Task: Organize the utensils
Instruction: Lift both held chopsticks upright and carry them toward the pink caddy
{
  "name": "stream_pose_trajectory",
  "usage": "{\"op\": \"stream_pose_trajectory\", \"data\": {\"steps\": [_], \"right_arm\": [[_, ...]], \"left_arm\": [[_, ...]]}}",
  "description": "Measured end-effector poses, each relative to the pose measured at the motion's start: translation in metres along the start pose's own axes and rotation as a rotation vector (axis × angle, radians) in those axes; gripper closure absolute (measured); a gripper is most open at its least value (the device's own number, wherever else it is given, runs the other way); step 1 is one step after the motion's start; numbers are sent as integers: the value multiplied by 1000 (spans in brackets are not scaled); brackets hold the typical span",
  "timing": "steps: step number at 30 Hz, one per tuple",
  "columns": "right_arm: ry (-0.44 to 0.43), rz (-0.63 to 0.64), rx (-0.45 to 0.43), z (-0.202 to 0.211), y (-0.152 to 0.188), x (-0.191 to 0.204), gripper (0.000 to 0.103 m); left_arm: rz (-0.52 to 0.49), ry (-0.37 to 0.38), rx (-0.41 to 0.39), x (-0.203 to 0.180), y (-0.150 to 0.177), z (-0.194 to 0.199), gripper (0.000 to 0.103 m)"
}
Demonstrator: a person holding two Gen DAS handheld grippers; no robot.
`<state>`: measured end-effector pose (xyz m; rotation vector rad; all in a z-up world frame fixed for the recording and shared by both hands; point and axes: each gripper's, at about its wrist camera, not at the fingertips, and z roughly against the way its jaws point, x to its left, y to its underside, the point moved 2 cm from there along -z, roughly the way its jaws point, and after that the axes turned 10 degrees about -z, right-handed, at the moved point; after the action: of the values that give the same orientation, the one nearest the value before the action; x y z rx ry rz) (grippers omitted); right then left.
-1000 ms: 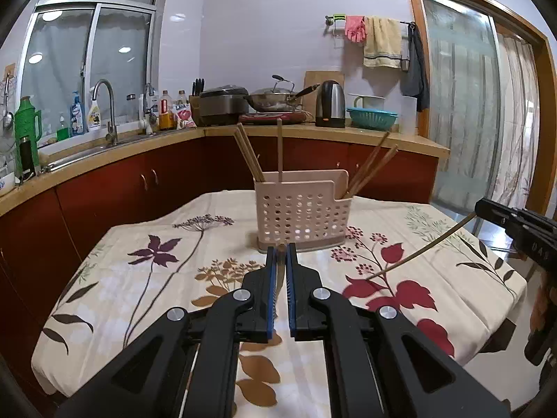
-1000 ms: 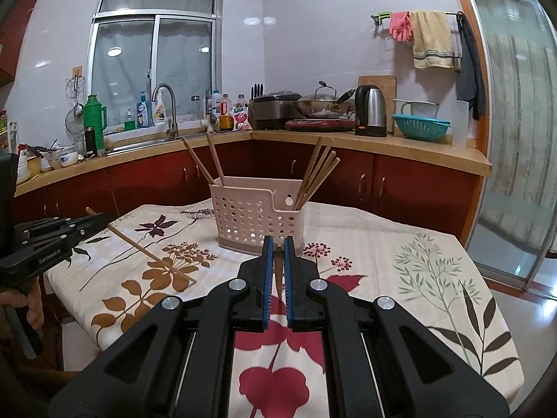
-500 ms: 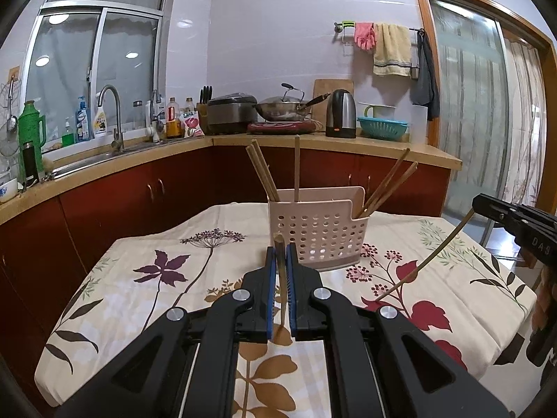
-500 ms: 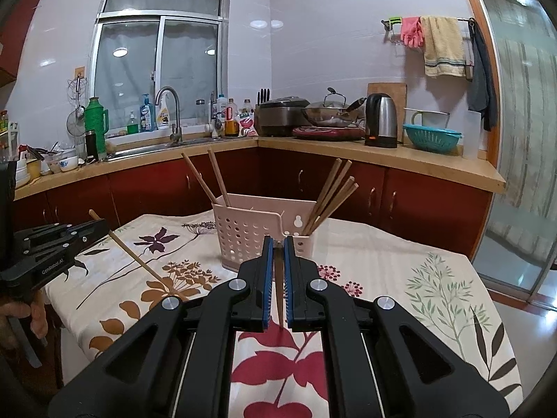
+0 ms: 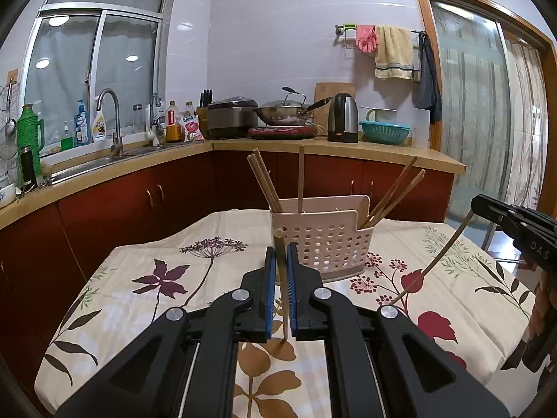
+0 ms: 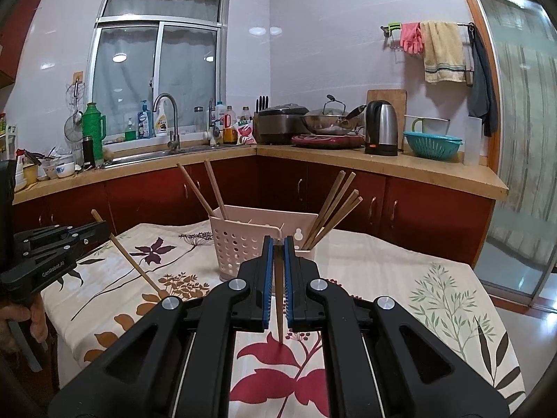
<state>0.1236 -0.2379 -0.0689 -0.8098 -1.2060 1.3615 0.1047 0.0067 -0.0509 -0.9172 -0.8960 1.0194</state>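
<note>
A pink perforated utensil holder [image 5: 323,240] [image 6: 250,240] stands on the flowered tablecloth, with several wooden chopsticks leaning in its left and right ends. My left gripper [image 5: 280,250] is shut on a chopstick [image 5: 282,292], held above the table just before the holder. My right gripper [image 6: 277,244] is shut on another chopstick [image 6: 278,303], also just before the holder. Each gripper shows in the other's view, the right one [image 5: 487,209] at the right edge and the left one [image 6: 101,230] at the left edge, chopsticks pointing down towards the cloth.
The table [image 5: 146,278] has its front and side edges close by. Behind it runs a red-cabinet counter [image 5: 139,174] with a sink, bottles, rice cooker, wok, kettle [image 5: 343,118] and teal colander. A glass door is on the right.
Both grippers have risen and tilted up with their chopsticks. The chopstick tips now hang higher over the cloth. The holder has not moved.
</note>
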Motion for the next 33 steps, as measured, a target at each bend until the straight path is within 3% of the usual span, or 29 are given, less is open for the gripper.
{"op": "stream_pose_trajectory", "data": {"steps": [33], "right_arm": [[5,-2,-31,-11,-7,-1,97]], "left_arm": [[-21,5,-25,-1,-13,-12,96]]}}
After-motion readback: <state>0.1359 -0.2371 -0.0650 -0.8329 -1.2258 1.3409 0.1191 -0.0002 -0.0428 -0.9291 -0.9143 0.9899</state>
